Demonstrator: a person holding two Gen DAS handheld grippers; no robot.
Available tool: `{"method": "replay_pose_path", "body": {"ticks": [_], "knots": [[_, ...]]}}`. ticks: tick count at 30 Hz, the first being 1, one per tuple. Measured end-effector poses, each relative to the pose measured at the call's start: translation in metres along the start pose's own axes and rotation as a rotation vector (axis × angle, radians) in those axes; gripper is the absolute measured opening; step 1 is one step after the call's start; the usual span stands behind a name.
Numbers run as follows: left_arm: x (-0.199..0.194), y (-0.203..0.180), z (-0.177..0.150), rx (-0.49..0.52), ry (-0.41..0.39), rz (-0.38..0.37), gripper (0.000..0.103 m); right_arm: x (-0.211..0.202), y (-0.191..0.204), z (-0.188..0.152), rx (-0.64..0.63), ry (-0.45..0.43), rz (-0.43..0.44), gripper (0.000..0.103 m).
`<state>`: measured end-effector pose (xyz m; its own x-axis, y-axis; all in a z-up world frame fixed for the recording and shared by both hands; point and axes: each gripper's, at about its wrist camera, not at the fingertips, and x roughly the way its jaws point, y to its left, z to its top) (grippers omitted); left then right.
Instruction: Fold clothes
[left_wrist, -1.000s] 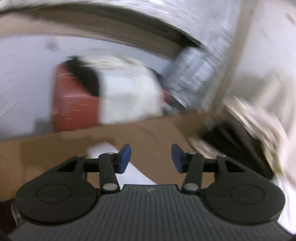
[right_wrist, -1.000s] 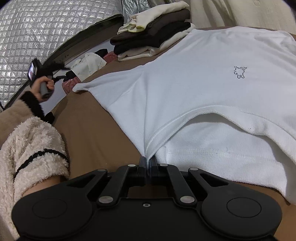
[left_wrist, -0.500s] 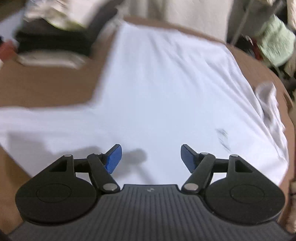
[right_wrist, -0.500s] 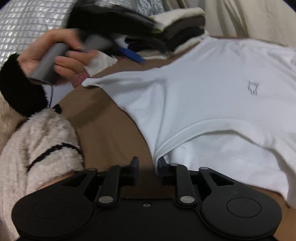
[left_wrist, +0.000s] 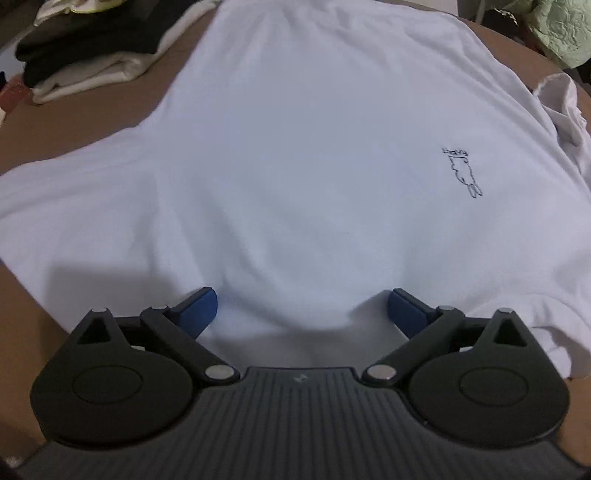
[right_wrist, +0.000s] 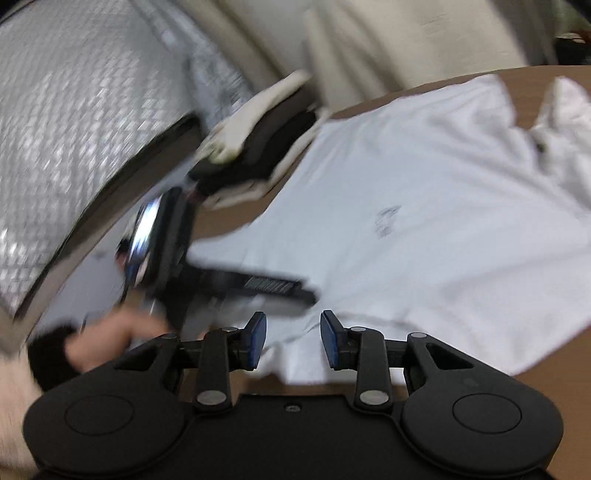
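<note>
Two grippers over white T-shirt (left_wrist: 295, 166), flat on brown surface (left_wrist: 92, 122). Left gripper (left_wrist: 302, 308) just opened wide; right gripper (right_wrist: 293, 339) half-open, empty. We risk bunching both layers.

A brown surface (left_wrist: 92, 122) carries a white T-shirt (left_wrist: 295, 166) spread flat across the middle of the frame, a small dark drawing on its chest. In the upper left corner, a stack of folded clothes (left_wrist: 85, 55) lies beside it.
</note>
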<state>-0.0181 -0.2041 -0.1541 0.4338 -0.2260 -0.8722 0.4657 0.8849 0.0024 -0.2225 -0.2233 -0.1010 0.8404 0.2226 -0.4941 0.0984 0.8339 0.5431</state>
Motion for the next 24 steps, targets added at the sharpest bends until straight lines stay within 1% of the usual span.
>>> {"method": "replay_pose_path", "body": {"ticks": [3, 4, 5, 6, 7, 8, 10, 11, 13, 15, 16, 18, 19, 21, 24], "knots": [[-0.005, -0.004, -0.007, -0.017, -0.050, 0.027, 0.102, -0.031, 0.006, 0.035, -0.009, -0.026, -0.074, 0.038], [-0.006, -0.005, -0.009, -0.024, -0.071, 0.034, 0.102, -0.045, 0.010, 0.051, -0.012, -0.024, -0.089, 0.038], [-0.010, -0.005, -0.012, -0.043, -0.097, 0.027, 0.100, -0.059, 0.015, 0.069, -0.014, -0.018, -0.101, 0.038], [-0.018, -0.001, -0.012, -0.068, -0.114, 0.004, 0.099, -0.071, 0.021, 0.088, -0.023, -0.004, -0.109, 0.039], [-0.026, 0.002, -0.012, -0.093, -0.134, -0.021, 0.099, -0.085, 0.027, 0.107, -0.043, 0.010, -0.126, 0.046], [-0.037, 0.006, -0.010, -0.114, -0.174, -0.056, 0.100, -0.098, 0.033, 0.128, -0.071, 0.017, -0.157, 0.050], [-0.059, 0.013, -0.006, -0.154, -0.256, -0.125, 0.100, -0.122, 0.043, 0.169, -0.120, 0.026, -0.216, 0.051], [-0.067, 0.015, -0.006, -0.160, -0.303, -0.138, 0.101, -0.129, 0.046, 0.188, -0.132, 0.022, -0.243, 0.054], [-0.078, 0.017, -0.009, -0.152, -0.366, -0.135, 0.101, -0.141, 0.050, 0.224, -0.145, 0.022, -0.288, 0.060], [-0.079, 0.019, -0.015, -0.151, -0.366, -0.132, 0.101, -0.136, 0.045, 0.252, -0.107, 0.043, -0.302, 0.061], [-0.079, 0.020, -0.018, -0.152, -0.366, -0.132, 0.101, -0.132, 0.041, 0.261, -0.081, 0.051, -0.316, 0.061], [-0.080, 0.027, -0.021, -0.179, -0.377, -0.160, 0.101, -0.122, 0.027, 0.271, -0.017, 0.076, -0.328, 0.061], [-0.080, 0.028, -0.021, -0.183, -0.377, -0.154, 0.101, -0.117, 0.020, 0.274, 0.018, 0.091, -0.331, 0.061], [-0.080, 0.028, -0.020, -0.191, -0.377, -0.142, 0.101, -0.109, 0.001, 0.269, 0.078, 0.118, -0.342, 0.061], [-0.062, 0.035, -0.013, -0.186, -0.352, -0.152, 0.101, -0.099, -0.032, 0.250, 0.158, 0.159, -0.366, 0.061]]}}
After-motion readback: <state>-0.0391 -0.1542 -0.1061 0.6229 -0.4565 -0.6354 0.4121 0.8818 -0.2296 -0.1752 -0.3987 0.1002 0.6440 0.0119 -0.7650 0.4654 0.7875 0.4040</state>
